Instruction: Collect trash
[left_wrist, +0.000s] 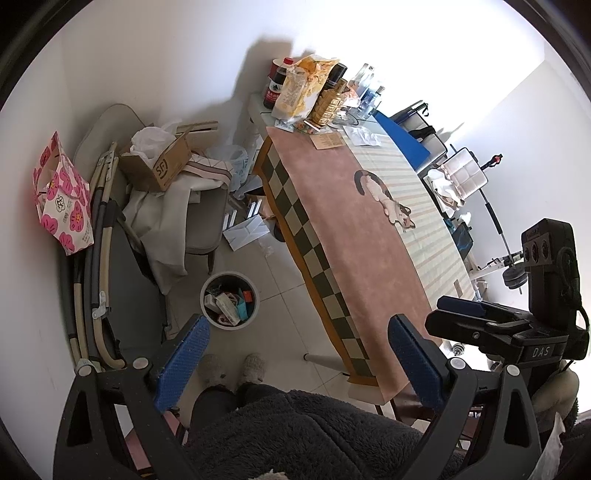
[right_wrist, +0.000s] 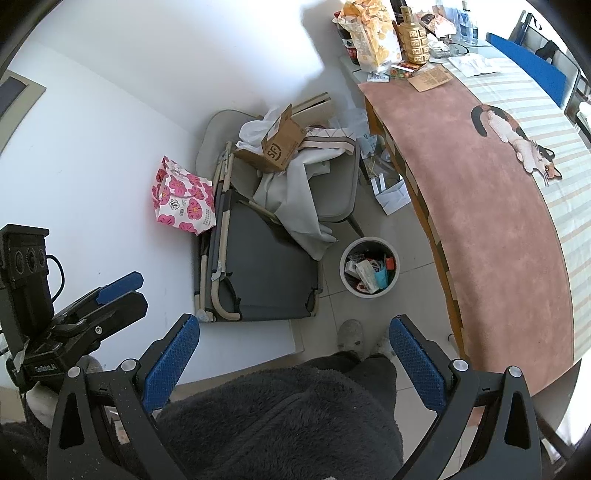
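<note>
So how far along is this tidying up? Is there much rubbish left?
Some looks done: the white bin on the floor already holds packets and boxes. Nothing is in hand: the left gripper and right gripper are both open and empty. Left, it seems: crumpled paper at the table's far end and white envelopes on the floor.

- A lived-in home, a dining corner used for storage.
- The long bench (left_wrist: 369, 236) wears a pink cloth with a cat picture; bottles and a snack bag (left_wrist: 303, 86) crowd its far end.
- A padded chair (right_wrist: 332, 192) is heaped with cloth and a cardboard box (right_wrist: 280, 144).
- A folded cot (right_wrist: 258, 266) leans by the white wall.
- A small waste bin (left_wrist: 229, 300) stands on the tiled floor (left_wrist: 284, 295).
- Fuzzy slippers (left_wrist: 255, 367) on the person's feet.
</note>
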